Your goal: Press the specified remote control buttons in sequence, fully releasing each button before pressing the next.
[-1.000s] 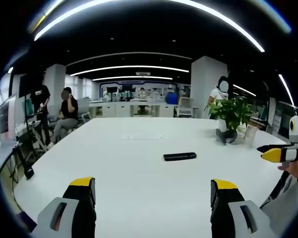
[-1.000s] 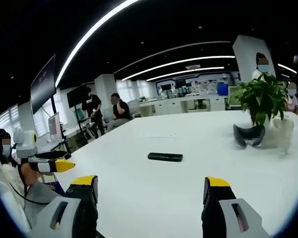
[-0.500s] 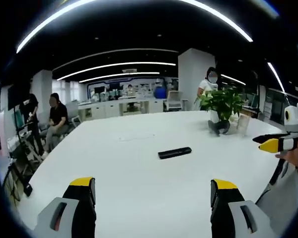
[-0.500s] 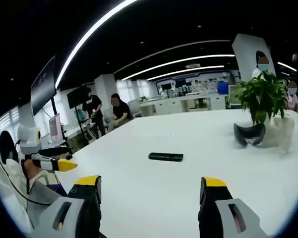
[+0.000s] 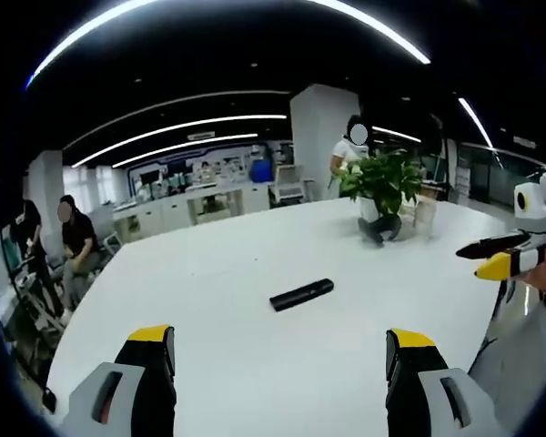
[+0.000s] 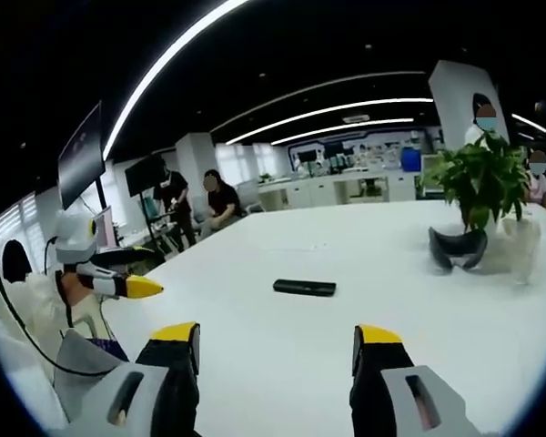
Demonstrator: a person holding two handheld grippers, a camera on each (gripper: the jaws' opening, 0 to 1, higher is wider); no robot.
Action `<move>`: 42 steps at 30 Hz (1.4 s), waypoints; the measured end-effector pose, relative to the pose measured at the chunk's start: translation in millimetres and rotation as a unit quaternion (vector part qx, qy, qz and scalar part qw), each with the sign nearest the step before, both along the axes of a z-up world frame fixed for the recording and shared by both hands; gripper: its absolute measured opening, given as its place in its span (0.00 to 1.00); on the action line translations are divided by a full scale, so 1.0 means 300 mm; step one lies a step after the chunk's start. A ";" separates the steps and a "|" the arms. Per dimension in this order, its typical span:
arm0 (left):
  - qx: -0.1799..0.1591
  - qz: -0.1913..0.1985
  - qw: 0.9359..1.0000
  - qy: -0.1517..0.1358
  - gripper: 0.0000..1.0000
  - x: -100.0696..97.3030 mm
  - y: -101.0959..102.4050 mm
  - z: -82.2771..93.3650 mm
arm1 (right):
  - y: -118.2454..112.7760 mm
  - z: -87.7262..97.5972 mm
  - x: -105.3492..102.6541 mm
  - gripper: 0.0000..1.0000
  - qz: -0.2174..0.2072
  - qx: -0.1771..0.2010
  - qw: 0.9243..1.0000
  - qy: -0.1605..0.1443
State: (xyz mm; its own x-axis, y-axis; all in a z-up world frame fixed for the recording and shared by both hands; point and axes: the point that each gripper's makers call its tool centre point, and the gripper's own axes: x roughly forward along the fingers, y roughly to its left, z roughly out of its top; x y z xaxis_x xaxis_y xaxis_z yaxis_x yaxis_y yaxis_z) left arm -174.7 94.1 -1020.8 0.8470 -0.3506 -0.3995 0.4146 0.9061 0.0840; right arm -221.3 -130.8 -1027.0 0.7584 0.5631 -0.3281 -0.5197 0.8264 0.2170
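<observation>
The remote (image 5: pixel 302 294) lies flat on the white tabletop (image 5: pixel 209 346), well ahead of both grippers and untouched. Left gripper (image 5: pixel 279 364) and right gripper (image 6: pixel 278 360) fingers are spread, holding nothing. Judging by this, the approach step: one must reach forward and lower onto the first button.

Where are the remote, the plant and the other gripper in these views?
remote (image 5: pixel 302 294): left gripper view, middle of its black body.
plant (image 6: pixel 478 182): right gripper view, its green leaves.
right gripper (image 5: pixel 494 258): left gripper view, at its yellow-tipped jaws on the right edge.
</observation>
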 end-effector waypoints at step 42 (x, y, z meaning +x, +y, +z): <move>0.157 -0.238 0.956 0.069 0.77 0.492 -0.268 -0.096 | -0.043 -0.088 0.006 0.00 0.013 0.024 0.993 0.115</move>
